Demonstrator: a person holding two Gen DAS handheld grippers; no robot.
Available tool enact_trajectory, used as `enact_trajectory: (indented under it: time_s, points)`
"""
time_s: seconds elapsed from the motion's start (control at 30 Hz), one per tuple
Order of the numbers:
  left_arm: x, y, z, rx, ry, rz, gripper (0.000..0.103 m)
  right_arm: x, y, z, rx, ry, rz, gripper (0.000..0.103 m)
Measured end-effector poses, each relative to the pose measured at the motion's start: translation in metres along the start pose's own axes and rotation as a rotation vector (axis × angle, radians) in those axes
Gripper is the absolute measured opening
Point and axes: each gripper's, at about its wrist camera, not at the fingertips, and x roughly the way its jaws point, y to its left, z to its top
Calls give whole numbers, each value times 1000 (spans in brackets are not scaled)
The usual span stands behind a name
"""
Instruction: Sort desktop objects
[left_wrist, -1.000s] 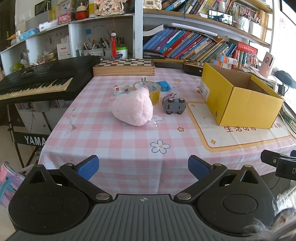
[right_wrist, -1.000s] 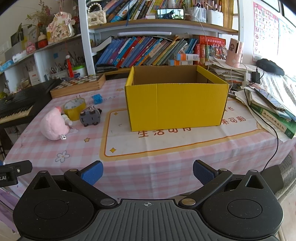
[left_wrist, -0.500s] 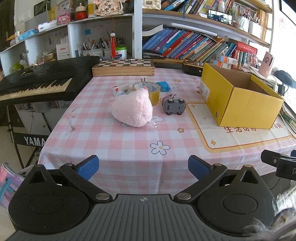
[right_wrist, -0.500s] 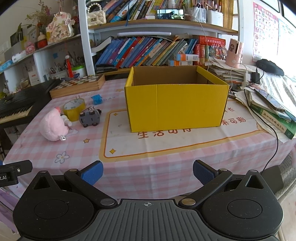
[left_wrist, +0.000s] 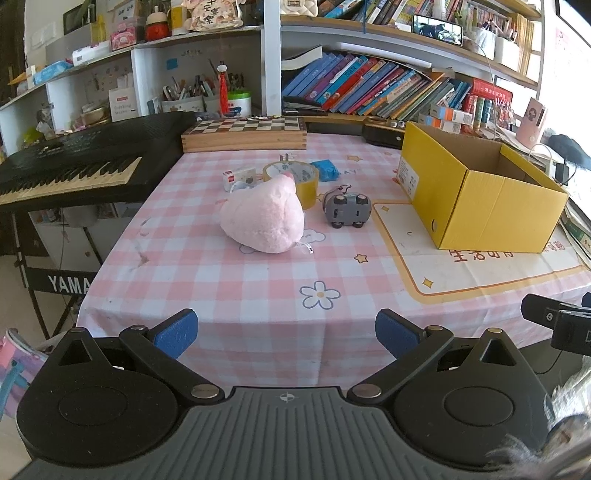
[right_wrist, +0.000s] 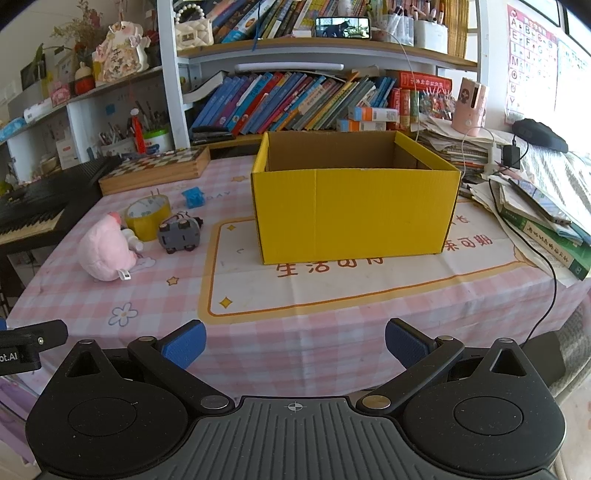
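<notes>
A pink plush toy lies on the checked tablecloth, with a yellow tape roll, a grey toy car, a small blue object and a small white box behind it. An open yellow cardboard box stands to the right; it also shows in the right wrist view, as do the plush, the tape and the car. My left gripper is open and empty at the table's near edge. My right gripper is open and empty in front of the box.
A wooden chessboard box sits at the table's back. A black keyboard stands at the left. Bookshelves line the back. Stacked books and cables lie at the right of the box.
Both grippers have crept slightly closer to the table. Nothing on the table has moved.
</notes>
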Motion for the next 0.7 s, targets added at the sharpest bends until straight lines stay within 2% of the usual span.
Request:
enact_trajectory:
  time_s: [0.7]
  points:
    - [1,10,4,-21,-7,-12,103,1,18,7,-40,-5,29,103]
